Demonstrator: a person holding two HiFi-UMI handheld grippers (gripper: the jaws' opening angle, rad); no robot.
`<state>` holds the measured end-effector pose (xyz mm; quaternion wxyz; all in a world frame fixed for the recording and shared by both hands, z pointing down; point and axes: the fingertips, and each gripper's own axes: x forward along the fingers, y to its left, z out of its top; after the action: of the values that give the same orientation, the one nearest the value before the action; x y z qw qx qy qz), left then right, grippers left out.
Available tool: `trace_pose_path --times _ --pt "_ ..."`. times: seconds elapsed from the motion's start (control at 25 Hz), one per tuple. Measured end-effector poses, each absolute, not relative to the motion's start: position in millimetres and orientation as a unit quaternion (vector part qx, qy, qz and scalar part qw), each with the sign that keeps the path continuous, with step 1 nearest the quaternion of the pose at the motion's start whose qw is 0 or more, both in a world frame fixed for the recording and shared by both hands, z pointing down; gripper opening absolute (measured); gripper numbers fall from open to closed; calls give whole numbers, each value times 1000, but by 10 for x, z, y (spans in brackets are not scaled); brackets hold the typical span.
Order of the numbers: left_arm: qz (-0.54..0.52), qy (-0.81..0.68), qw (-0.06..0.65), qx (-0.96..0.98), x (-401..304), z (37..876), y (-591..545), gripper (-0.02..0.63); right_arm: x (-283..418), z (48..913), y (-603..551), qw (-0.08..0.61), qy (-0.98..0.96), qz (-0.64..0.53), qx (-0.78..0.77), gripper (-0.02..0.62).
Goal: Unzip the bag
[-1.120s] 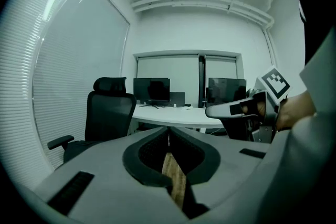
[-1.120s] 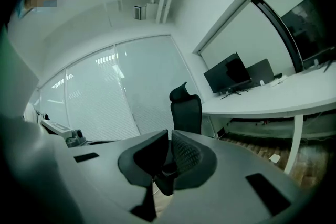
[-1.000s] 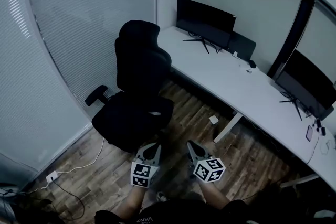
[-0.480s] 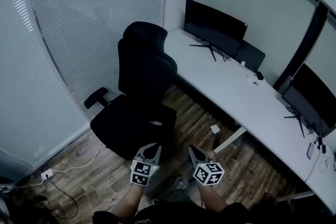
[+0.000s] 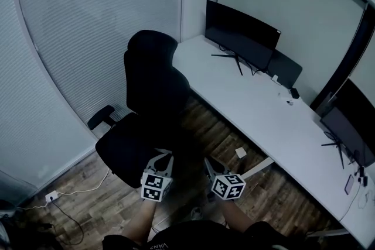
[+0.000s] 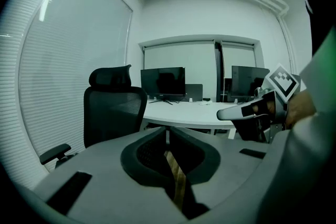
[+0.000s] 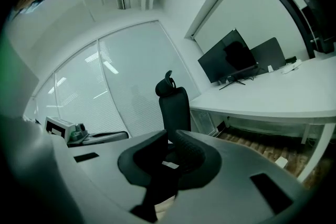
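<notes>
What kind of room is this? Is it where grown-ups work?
It looks like an office. A long white desk runs along the wall with dark computer monitors standing on it, and a black swivel chair with armrests stands near the desk's end.

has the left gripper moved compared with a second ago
Yes, slightly: in the head view the left gripper has come up closer to the black office chair, reaching its seat edge.
</notes>
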<state>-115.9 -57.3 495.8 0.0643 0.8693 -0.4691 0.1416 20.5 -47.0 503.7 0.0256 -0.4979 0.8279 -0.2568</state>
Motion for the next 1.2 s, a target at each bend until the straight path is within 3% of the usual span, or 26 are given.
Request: trace_pose_path --times 0.44,0.8,1.04,1.2 --pt "172 -482 91 854 -923 5250 -1206 23 428 5359 -1122 36 839 -313 -443 48" --pt "205 -438 131 865 -1031 5650 -1823 26 307 5782 -1701 42 799 -356 -483 48" --pt "226 -389 180 875 -1029 5960 -2209 91 212 6054 -2049 63 763 -393 -509 48" --pt "240 -361 191 880 -1032 6183 -2404 97 170 6234 -2226 70 746 -410 -521 49"
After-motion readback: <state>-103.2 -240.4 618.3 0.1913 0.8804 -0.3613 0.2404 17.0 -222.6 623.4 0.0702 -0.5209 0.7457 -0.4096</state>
